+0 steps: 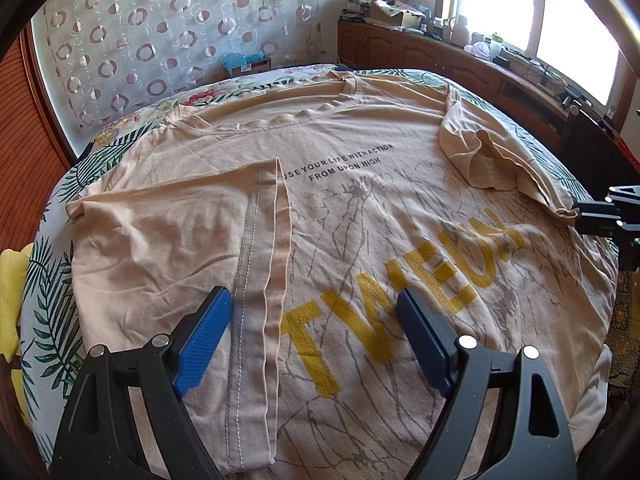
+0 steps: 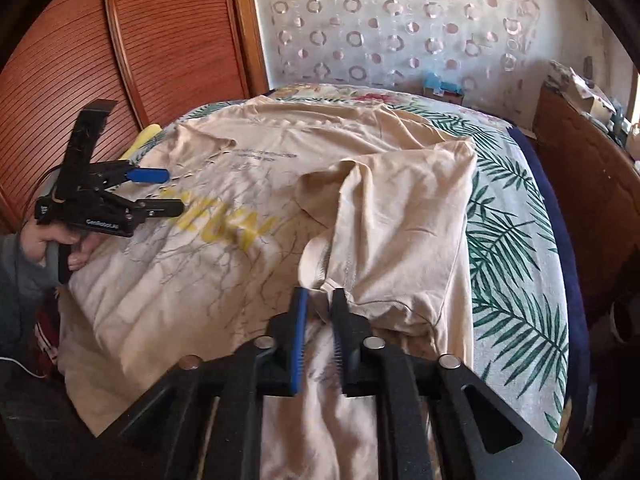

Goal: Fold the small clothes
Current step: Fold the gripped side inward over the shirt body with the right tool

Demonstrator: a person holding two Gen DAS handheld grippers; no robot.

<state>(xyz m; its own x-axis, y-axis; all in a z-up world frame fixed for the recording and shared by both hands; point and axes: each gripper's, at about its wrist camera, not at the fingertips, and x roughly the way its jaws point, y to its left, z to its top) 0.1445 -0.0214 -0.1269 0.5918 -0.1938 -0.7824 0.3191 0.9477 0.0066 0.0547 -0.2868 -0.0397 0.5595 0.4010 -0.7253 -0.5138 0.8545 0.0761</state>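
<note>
A peach T-shirt (image 1: 360,208) with yellow letters lies front-up on the bed; it also shows in the right wrist view (image 2: 224,272). Its left side and sleeve (image 1: 180,232) are folded inward over the body. My left gripper (image 1: 316,312) is open and empty, hovering just above the shirt near the folded edge; it also shows in the right wrist view (image 2: 160,192). My right gripper (image 2: 320,300) is shut on the shirt's right edge by the sleeve (image 2: 400,220), which is lifted and bunched. Its tip shows at the right of the left wrist view (image 1: 600,216).
The bed has a floral leaf-print cover (image 2: 516,240). A yellow item (image 1: 12,300) lies at the bed's left edge. A wooden cabinet (image 1: 460,60) with clutter runs under the window, and a slatted wooden door (image 2: 120,60) stands at left.
</note>
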